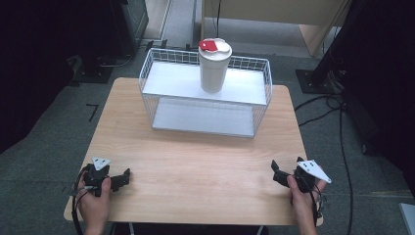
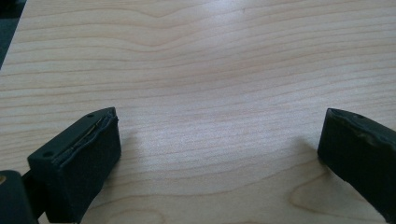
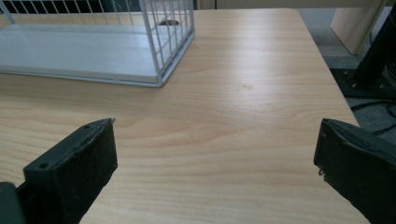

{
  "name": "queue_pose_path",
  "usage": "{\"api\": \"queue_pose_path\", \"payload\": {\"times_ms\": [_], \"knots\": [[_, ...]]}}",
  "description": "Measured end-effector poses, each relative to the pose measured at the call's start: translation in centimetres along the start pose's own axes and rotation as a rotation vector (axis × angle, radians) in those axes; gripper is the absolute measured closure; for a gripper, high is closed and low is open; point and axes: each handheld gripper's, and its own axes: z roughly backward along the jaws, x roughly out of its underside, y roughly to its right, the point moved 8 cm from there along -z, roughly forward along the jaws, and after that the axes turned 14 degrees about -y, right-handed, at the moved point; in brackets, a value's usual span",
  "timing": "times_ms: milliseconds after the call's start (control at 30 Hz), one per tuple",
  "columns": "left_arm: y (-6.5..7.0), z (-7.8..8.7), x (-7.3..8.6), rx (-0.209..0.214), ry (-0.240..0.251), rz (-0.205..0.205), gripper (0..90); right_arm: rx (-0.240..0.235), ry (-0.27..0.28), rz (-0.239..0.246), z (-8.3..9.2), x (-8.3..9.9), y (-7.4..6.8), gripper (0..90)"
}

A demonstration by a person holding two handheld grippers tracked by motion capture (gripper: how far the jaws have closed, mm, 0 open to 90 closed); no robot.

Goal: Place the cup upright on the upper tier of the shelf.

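A white tumbler with a red-tabbed lid (image 1: 214,66) stands upright on the top shelf of a white wire rack (image 1: 205,93) at the far side of the wooden table (image 1: 195,161). My left gripper (image 1: 123,179) rests near the front left corner, open, with bare wood between its jaws (image 2: 219,140). Near the front right edge my right gripper (image 1: 277,172) is open too and holds nothing (image 3: 215,149). The rack's lower shelf and wire corner (image 3: 159,51) lie ahead and to the left in the right gripper view.
Dark stands and cables (image 1: 337,103) sit on the grey floor to the right of the table. A wooden cabinet (image 1: 274,12) stands behind the rack. The table's right edge (image 3: 327,65) runs close to my right gripper.
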Motion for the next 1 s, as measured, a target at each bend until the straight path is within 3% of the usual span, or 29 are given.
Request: {"api": "queue_pose_path", "payload": {"times_ms": [200,467,667,733,867,1000], "knots": [[0.0,0.0,0.0,-0.001,0.0,-0.001,0.0,0.029,-0.034,-0.025,0.6,1.7,1.8,0.0],[0.0,0.0,0.0,-0.001,0.0,-0.001,0.0,0.055,-0.069,-0.048,1.2,3.0,3.2,0.0],[0.0,0.0,0.0,-0.001,0.001,0.0,0.0,0.073,-0.164,-0.051,1.5,4.2,4.0,0.0],[0.0,0.0,0.0,-0.001,0.001,0.0,0.0,0.091,-0.21,-0.034,1.5,4.7,4.1,0.0],[0.0,0.0,0.0,-0.001,0.001,0.0,0.0,0.121,-0.243,0.03,1.6,5.2,3.8,0.0],[0.0,0.0,0.0,-0.001,0.001,0.0,0.0,0.098,-0.302,0.08,1.2,5.6,3.1,0.0]]}}
